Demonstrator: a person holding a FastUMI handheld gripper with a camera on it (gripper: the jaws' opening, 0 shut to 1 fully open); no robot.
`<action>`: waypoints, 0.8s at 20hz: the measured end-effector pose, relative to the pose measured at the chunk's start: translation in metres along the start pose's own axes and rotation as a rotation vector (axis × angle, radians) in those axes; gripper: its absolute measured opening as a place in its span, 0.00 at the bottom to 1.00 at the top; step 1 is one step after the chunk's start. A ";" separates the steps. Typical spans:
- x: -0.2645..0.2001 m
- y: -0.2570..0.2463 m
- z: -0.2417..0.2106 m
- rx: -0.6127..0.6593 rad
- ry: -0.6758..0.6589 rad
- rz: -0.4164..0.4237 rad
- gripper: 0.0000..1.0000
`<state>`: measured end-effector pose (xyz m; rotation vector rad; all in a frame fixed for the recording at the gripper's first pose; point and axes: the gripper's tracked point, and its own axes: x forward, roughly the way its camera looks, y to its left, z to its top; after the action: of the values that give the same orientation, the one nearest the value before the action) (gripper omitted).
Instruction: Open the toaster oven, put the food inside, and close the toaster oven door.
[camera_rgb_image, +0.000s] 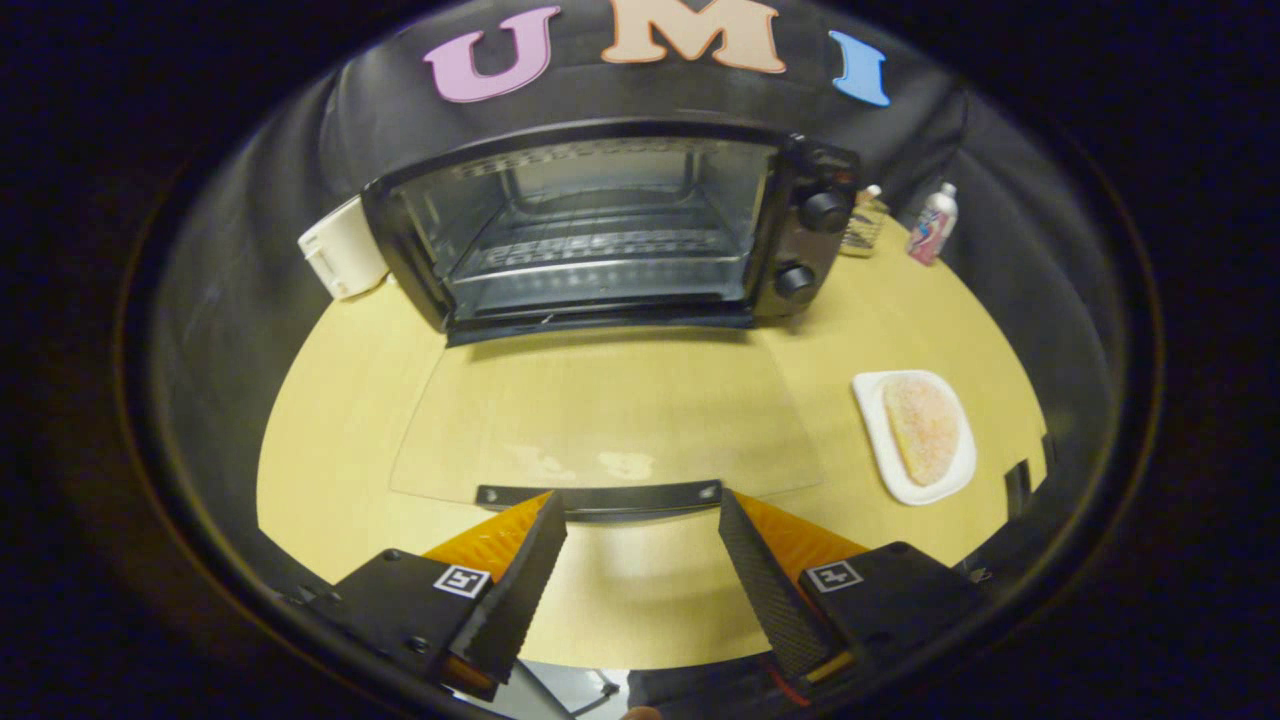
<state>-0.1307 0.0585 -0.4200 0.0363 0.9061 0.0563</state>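
Observation:
A black toaster oven (610, 230) stands at the back of the tan table (340, 420), its cavity and wire rack exposed. Its glass door (600, 420) lies folded down flat toward me, with the dark handle bar (600, 495) at its near edge. My gripper (640, 515) is open, its fingertips just at the handle bar, one toward each end, with nothing held between them. A sugared pastry (922, 427) lies on a white plate (880, 440), beyond and to the right of the fingers.
A white appliance (343, 248) stands left of the oven. Right of the oven stand a small bottle (862, 222) and a white bottle with a coloured label (932, 224). Two knobs (822, 212) sit on the oven's right panel.

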 end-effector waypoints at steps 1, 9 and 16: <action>-0.001 -0.015 0.006 0.013 -0.007 -0.034 0.99; 0.018 -0.136 0.032 0.116 0.017 -0.286 0.98; 0.052 -0.202 0.020 0.186 0.126 -0.363 0.99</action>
<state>-0.0761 -0.1396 -0.4598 0.0417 1.0293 -0.3672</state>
